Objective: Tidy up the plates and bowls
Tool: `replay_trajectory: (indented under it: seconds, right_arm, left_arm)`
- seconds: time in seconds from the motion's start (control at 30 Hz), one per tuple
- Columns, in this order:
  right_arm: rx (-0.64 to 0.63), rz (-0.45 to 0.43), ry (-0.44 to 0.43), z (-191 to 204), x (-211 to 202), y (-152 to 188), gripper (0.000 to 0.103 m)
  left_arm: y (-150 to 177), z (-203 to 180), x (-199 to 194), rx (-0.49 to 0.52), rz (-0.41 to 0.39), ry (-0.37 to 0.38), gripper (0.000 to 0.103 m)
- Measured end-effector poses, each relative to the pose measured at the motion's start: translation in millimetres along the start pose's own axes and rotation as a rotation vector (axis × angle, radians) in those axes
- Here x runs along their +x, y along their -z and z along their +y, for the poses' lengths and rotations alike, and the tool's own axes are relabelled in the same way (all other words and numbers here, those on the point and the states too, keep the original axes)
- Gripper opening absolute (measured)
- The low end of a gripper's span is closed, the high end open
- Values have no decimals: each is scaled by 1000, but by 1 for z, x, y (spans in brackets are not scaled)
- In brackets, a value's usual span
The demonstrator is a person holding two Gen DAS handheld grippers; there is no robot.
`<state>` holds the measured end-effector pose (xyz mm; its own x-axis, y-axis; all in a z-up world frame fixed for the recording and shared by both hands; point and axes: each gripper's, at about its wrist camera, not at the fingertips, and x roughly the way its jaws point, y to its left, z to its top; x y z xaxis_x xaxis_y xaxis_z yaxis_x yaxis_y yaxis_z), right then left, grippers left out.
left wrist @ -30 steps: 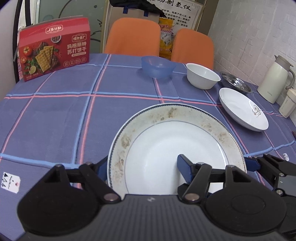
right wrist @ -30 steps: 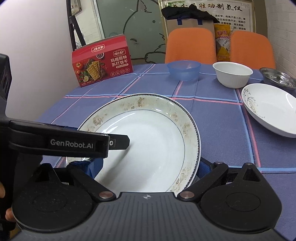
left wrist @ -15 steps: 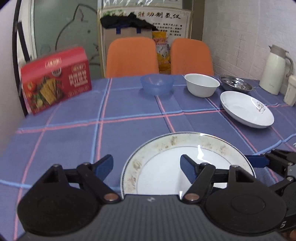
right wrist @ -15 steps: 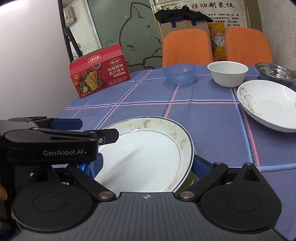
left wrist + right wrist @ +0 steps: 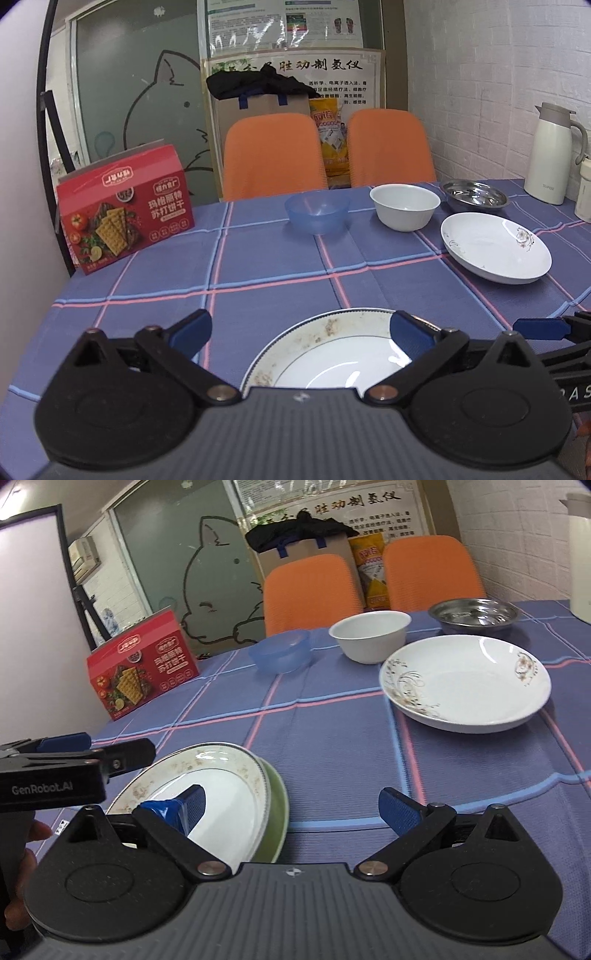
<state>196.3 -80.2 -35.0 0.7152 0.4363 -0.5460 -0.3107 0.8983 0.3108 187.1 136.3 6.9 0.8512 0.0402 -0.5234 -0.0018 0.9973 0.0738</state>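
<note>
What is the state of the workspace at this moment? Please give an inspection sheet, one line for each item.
Surface: table under a blue checked cloth, flat.
Job's things: speckled-rim plate on a green dish at the near edge; floral plate; white bowl; blue bowl; steel dish.
Clutter: red cracker box at the far left; white thermos at the far right.
Grippers: left gripper open over the stack; right gripper open, its left finger over the speckled-rim plate.
Cables: nothing seen.
Surroundings: two orange chairs, a cardboard box with a dark cloth on top, a wall poster.
</note>
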Motion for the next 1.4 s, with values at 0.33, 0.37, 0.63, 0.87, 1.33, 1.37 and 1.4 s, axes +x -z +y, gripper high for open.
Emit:
replay_trajectory:
  seconds: [0.33,0.37,0.63,0.87,1.33,1.37,1.4]
  right_arm:
    - [106,18,214,-57,-7,1,88]
    - [95,18,215,-60,-7,1,88]
    - [-82,51,237,-53,-1,7,89]
    - [-10,6,238,-86,-21,-24,89]
    - [38,70,326,-153,48,-92,88]
    - [24,76,322,-151,51,-91,88]
    - [17,85,316,-151,55,-90,88]
  left_arm:
    - [-11,-37,18,2,50,39,102]
    - [-13,-40,20,1,54,46,102]
    - [-27,-66,36,13,91,95,102]
    - [-63,-84,70,6,145,187,102]
    - [-104,-125,198,-113,354,347,102]
    - [-104,-128,205,-109,366,346,102]
    - [-103,-132,211,-105,378,340,102]
